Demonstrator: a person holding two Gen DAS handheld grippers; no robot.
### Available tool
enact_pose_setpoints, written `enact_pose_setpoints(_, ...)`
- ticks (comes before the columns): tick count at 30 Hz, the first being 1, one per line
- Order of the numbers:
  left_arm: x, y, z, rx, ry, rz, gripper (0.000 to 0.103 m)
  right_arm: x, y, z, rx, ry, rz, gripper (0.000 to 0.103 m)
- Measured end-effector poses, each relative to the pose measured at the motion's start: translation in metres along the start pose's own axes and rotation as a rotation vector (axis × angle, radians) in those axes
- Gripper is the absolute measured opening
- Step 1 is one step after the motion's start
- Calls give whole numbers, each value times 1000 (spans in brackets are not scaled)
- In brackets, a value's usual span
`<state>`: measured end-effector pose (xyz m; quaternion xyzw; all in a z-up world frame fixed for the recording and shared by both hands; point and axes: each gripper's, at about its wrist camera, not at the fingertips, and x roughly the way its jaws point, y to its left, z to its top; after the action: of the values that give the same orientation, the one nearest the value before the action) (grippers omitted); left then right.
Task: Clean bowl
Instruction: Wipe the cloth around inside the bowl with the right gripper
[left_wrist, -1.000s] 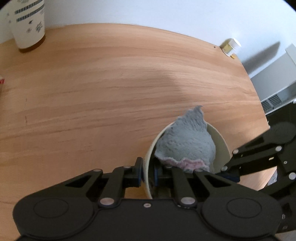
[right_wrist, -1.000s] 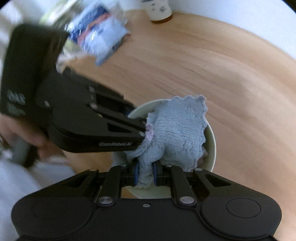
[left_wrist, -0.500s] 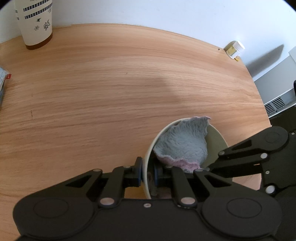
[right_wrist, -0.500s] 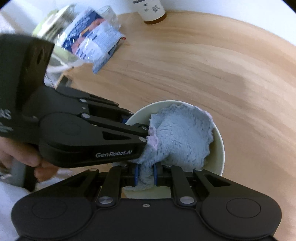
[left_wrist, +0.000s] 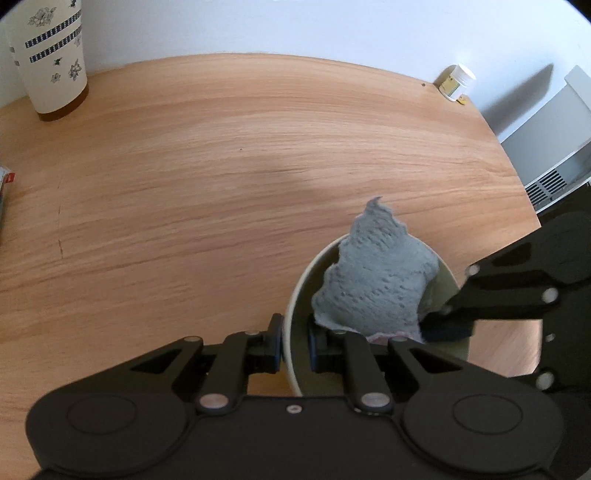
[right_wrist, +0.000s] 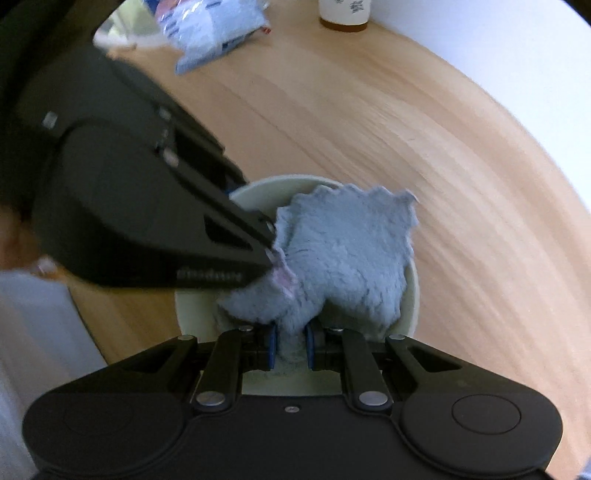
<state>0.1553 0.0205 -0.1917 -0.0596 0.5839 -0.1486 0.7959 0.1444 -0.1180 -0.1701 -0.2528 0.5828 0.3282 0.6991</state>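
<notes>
Pale cream round bowl (left_wrist: 295, 354) near the front right edge of the light wooden desk (left_wrist: 221, 184), rim pinched by the left gripper (left_wrist: 295, 345): one blue-padded finger outside the wall, the other inside, clenched on that wall. Same bowl (right_wrist: 258, 192) in the right wrist view, partly under black linkage.

Inside it, a fluffy grey-blue cloth with a scalloped, pink-tinged edge (left_wrist: 373, 280), bunched up and rising above the rim, one pointed corner sticking up past the far side. Lower tail of the cloth (right_wrist: 347, 258) clamped between the blue pads of the right gripper (right_wrist: 290, 343), pointing steeply down into the bowl, grasping the fabric tightly. Right wrist view motion-blurred.

Farther out on the desk: a tall cream paper cup with blue bands and small flowers (left_wrist: 48, 59) at the far left by the white wall; a small white-lidded jar with a yellow label (left_wrist: 456, 81) at the far right edge; a crinkled blue-and-white plastic packet (right_wrist: 210, 29) beyond the left gripper, blurred. White radiator-like unit (left_wrist: 554, 155) off the desk at right.
</notes>
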Motion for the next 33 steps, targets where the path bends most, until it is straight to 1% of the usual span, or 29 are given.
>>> enact_pose_setpoints(4, 2, -3, 0, 30, 5, -8, 13, -11, 0, 2, -34, 10, -56, 17)
enact_pose_setpoints(5, 2, -4, 1, 40, 6, -8, 14, -15, 1, 3, -45, 9, -73, 17)
enact_pose_setpoints(6, 3, -5, 1, 50, 7, -8, 17, -19, 2, 5, -54, 10, -89, 17)
enact_pose_setpoints(11, 4, -6, 0, 66, 10, -16, 17, -24, 9, 13, -83, 18, -119, 17)
enact_pose_setpoints(15, 5, -5, 0, 64, 13, -24, 17, -17, 14, 21, -93, 20, -129, 17)
enact_pose_setpoints(20, 7, 2, -1, 24, 25, -62, 15, 0, 16, 22, -106, 40, -109, 17)
enact_pose_setpoints(24, 7, 3, -3, 18, 31, -75, 15, 11, 22, 37, -96, 30, -84, 17)
enact_pose_setpoints(26, 7, 3, -3, 24, 31, -82, 11, 13, 22, 42, -81, 22, -71, 17)
enact_pose_setpoints(33, 5, 0, -2, 85, 51, -93, 12, 16, 29, 63, -47, 2, -31, 17)
